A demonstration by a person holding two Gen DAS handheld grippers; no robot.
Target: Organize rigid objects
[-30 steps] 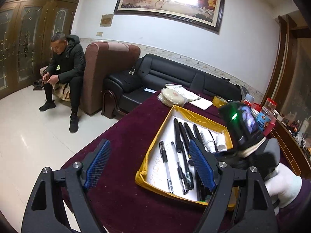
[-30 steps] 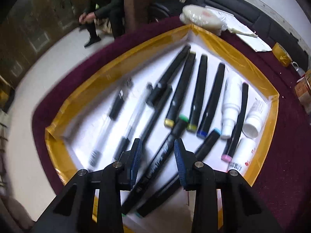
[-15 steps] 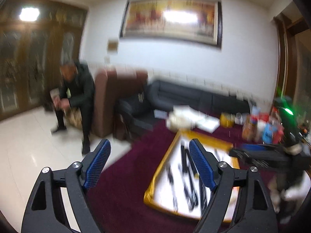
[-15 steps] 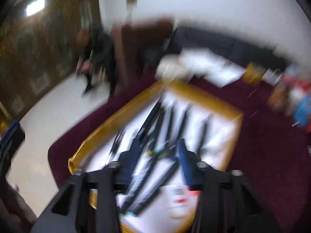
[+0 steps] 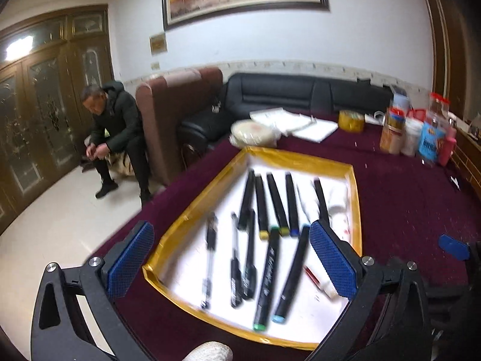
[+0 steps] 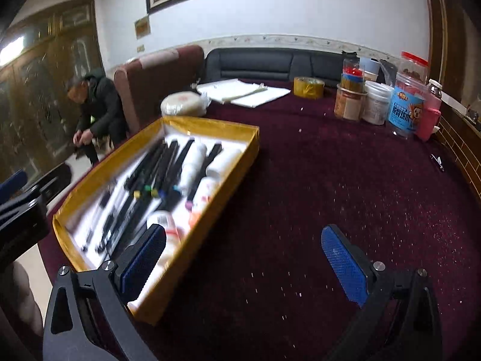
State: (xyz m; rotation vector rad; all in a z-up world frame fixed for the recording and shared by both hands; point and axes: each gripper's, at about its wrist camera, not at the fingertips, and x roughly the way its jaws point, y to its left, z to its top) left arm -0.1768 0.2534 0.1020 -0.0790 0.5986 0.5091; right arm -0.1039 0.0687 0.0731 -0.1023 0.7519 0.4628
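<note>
Left wrist view: left gripper [image 5: 231,258] jaws opening, empty, above tray [image 5: 296,158] of markers [image 5: 267,276]. Right gripper [image 6: 245,264] at 4 o'clock, jaws opening, empty, over maroon surface [image 6: 345,186].

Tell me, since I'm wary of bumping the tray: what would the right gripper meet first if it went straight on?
Probably the bare maroon tablecloth. The right gripper, jaws opening and empty, points beside the yellow tray, not into it; depth is unclear.

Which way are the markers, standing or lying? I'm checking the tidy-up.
Lying. The black markers lie flat, roughly side by side, inside the gold-rimmed tray; none stands upright.
</note>
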